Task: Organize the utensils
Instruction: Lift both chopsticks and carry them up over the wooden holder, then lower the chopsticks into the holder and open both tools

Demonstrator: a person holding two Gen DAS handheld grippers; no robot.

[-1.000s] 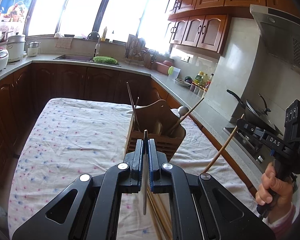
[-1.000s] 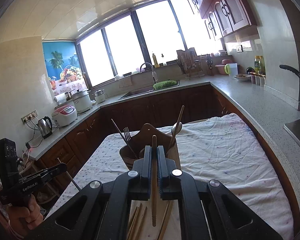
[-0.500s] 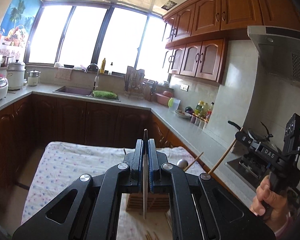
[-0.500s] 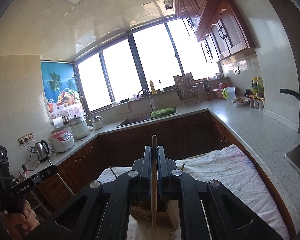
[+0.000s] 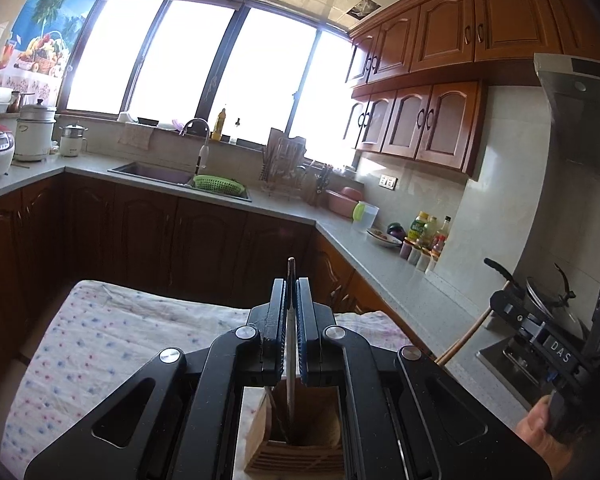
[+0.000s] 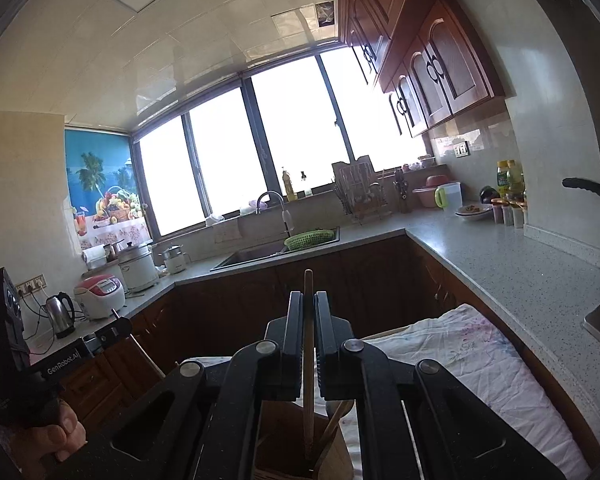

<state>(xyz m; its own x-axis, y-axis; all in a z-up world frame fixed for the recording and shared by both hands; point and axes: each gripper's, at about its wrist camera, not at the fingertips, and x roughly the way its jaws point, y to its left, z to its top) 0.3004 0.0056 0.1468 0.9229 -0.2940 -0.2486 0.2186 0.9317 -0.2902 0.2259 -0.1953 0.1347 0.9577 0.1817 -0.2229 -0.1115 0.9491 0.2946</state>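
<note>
Tilted up since a second ago, now poised over the slatted wooden utensil holder (image 5: pixel 296 446) on the cloth-covered table (image 5: pixel 100 344). Left gripper (image 5: pixel 291 320) clamped on a thin grey metal chopstick (image 5: pixel 291 360); right gripper (image 6: pixel 309 334) on a light wooden chopstick (image 6: pixel 308 360). Both probably light, stiff, slippery; best pinched mid-shaft.

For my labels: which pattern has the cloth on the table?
White cloth with small pink and blue spots; the left wrist view shows it best.

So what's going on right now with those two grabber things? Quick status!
Left hand-held gripper shut on metal utensil, right hand-held gripper shut on wooden stick. Both tips over wooden holder. Nothing blocking.
</note>
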